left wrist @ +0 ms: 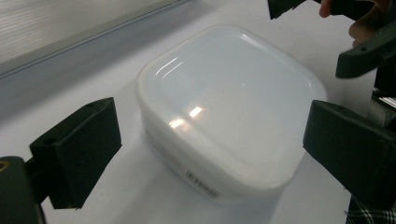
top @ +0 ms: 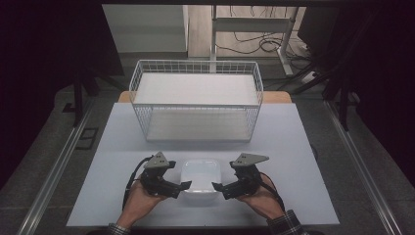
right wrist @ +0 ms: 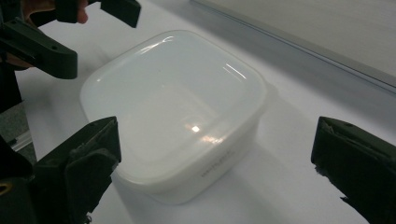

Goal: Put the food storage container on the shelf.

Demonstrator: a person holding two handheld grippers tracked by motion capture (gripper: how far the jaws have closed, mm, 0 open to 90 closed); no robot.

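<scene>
Two grippers flank a white translucent lidded plastic container (top: 200, 181) on the pale table (top: 293, 147), both with jaws spread wide and holding nothing. Container sits directly between left gripper (top: 180, 188) and right gripper (top: 219, 188), about equally near each, not touched. Its shape is near-square, slightly longer fore-aft. Left gripper view shows a barcode label (left wrist: 201, 183) on the side wall; high view adds a white wire basket (top: 195, 98) well beyond the fingers.

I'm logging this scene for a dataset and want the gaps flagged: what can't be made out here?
- Container contents: milky lid hides them in both tool views and the high view.
- Label print on container side: too small and blurred, left tool view.
- Basket far wall base: wire mesh and glare obscure it, high view.
- Surroundings beyond table: dark, high view.
</scene>
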